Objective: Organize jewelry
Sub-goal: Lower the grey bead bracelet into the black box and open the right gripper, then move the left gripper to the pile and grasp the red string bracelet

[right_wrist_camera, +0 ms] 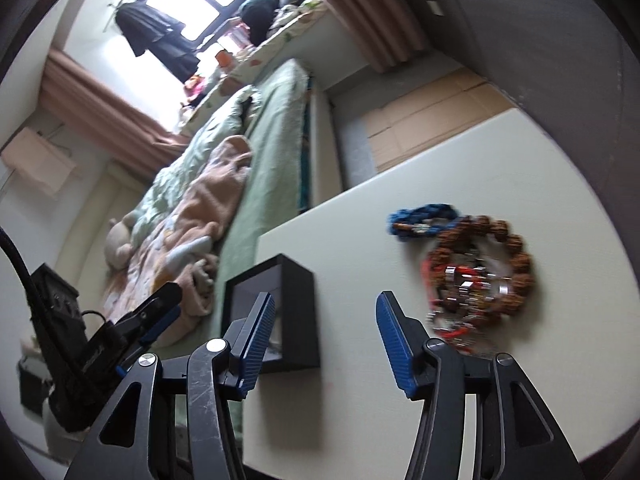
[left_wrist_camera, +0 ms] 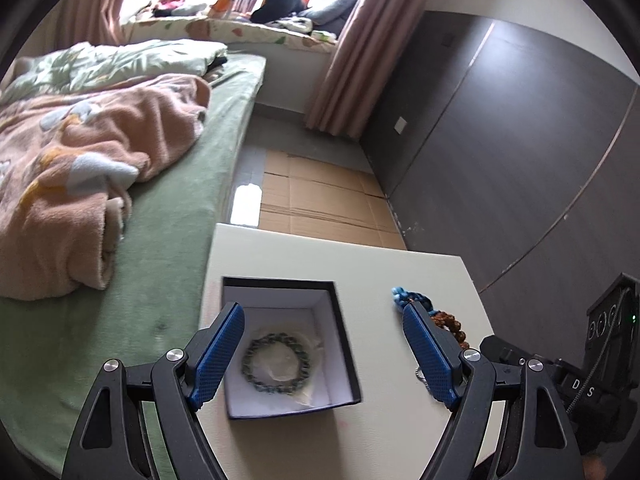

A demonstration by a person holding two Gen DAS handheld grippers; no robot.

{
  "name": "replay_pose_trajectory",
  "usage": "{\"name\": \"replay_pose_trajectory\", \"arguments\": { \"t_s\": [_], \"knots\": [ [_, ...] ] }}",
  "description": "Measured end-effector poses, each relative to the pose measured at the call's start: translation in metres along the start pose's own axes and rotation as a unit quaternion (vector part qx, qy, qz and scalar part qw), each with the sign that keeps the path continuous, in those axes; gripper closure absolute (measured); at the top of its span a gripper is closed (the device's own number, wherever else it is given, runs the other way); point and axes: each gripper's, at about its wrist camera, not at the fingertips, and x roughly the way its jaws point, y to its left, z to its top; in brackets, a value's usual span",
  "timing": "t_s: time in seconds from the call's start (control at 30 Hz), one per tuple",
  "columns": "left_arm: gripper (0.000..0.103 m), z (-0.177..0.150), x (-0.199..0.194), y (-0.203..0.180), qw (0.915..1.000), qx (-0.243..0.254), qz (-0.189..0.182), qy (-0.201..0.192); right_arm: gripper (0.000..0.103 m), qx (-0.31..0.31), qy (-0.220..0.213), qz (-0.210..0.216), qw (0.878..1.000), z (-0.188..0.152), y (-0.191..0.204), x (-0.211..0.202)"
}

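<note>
A black box (left_wrist_camera: 288, 344) with a white lining stands open on the white table (left_wrist_camera: 320, 260); a green bead bracelet (left_wrist_camera: 276, 362) lies inside it. My left gripper (left_wrist_camera: 322, 320) is open and empty, hovering above the box. To its right lies a pile of jewelry: a blue braided bracelet (left_wrist_camera: 412, 298) and a brown bead bracelet (left_wrist_camera: 452, 326). In the right wrist view my right gripper (right_wrist_camera: 326, 308) is open and empty, above the table between the box (right_wrist_camera: 296, 312) and the pile, with the blue bracelet (right_wrist_camera: 424, 222), the brown bead bracelet (right_wrist_camera: 516, 252) and red and silver pieces (right_wrist_camera: 468, 280).
A bed (left_wrist_camera: 168, 240) with a green sheet and a pink blanket (left_wrist_camera: 80, 168) adjoins the table's left side. Flattened cardboard (left_wrist_camera: 320, 196) covers the floor beyond the table. A dark wardrobe wall (left_wrist_camera: 520, 140) stands on the right. The left gripper body shows in the right wrist view (right_wrist_camera: 120, 328).
</note>
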Motion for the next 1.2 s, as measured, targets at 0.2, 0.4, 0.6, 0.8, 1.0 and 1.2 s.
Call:
{"name": "replay_pose_trajectory", "arguments": {
  "t_s": [0.2,0.4,0.6,0.8,1.0,1.2],
  "knots": [
    [0.021,-0.008,0.011,-0.024,0.9995,0.015,-0.028,0.01,0.035,0.023,-0.008,-0.038,0.999,0.003,-0.025,-0.017],
    [0.021,-0.016,0.024,-0.051,0.9977,0.04,-0.049,0.024,0.035,0.054,-0.009,-0.055,0.997,0.007,-0.053,-0.031],
    [0.022,-0.028,0.039,-0.074,0.995,0.066,-0.062,0.042,0.035,0.061,-0.006,-0.066,0.996,0.008,-0.068,-0.038],
    [0.045,-0.039,0.056,-0.09,0.9921,0.078,-0.074,0.064,0.035,0.089,-0.002,-0.072,0.993,0.01,-0.087,-0.041],
    [0.064,-0.052,0.086,-0.099,0.9876,0.073,-0.086,0.11,0.04,0.107,0.007,-0.059,0.992,0.014,-0.097,-0.036],
    [0.066,-0.061,0.105,-0.107,0.9855,0.081,-0.078,0.127,0.041,0.107,0.01,-0.054,0.993,0.018,-0.097,-0.033]
  ]
}}
